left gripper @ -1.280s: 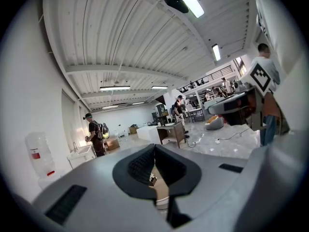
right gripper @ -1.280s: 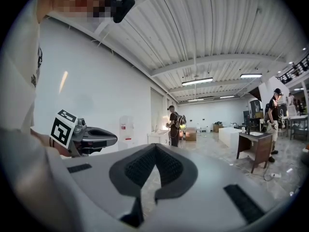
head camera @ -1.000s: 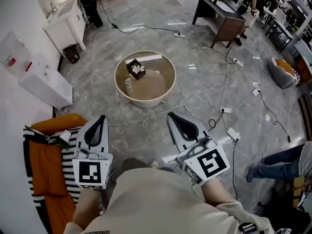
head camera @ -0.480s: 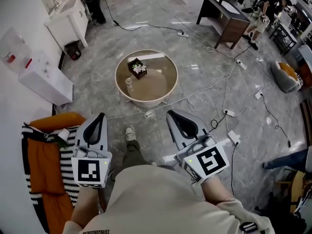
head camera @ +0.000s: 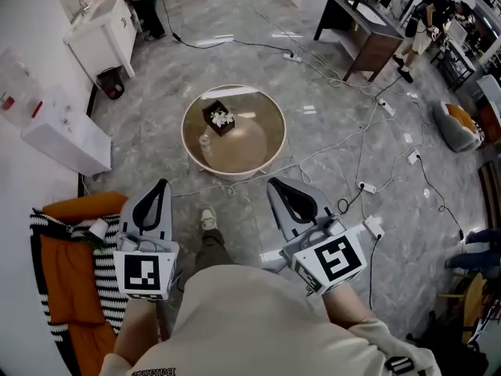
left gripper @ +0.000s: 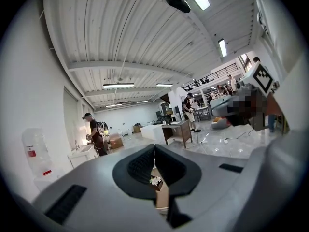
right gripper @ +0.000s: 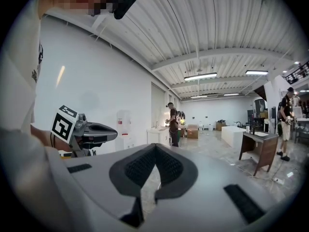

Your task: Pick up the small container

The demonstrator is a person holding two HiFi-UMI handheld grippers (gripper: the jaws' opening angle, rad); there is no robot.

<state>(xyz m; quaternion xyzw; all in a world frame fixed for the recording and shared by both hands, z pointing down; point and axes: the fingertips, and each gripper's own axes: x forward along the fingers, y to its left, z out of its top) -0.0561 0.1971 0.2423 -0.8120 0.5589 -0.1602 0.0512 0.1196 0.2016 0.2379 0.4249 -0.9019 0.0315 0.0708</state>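
Both your claws are pressed together and empty. The left claw (head camera: 161, 186) and right claw (head camera: 276, 185) are on your side of the round table (head camera: 190, 149), well short of it.

The small container (head camera: 205, 140), a pale little thing, sits on the table close to its left rim. It's just beside a dark box with white flowers (head camera: 219, 118), which is a bit further toward the table's far side.

What lies between you and the table is a white cable (head camera: 235, 181) running along the floor by the table's near edge, with your shoe (head camera: 207, 219) just short of it.

Right of the table, more cables and a power strip (head camera: 363, 186) sprawl across the floor. Left of the table is a white cabinet (head camera: 66, 139), and near-left of it an orange-and-striped cushion (head camera: 74, 265). Beyond the table to the right stands a dark desk (head camera: 364, 37).
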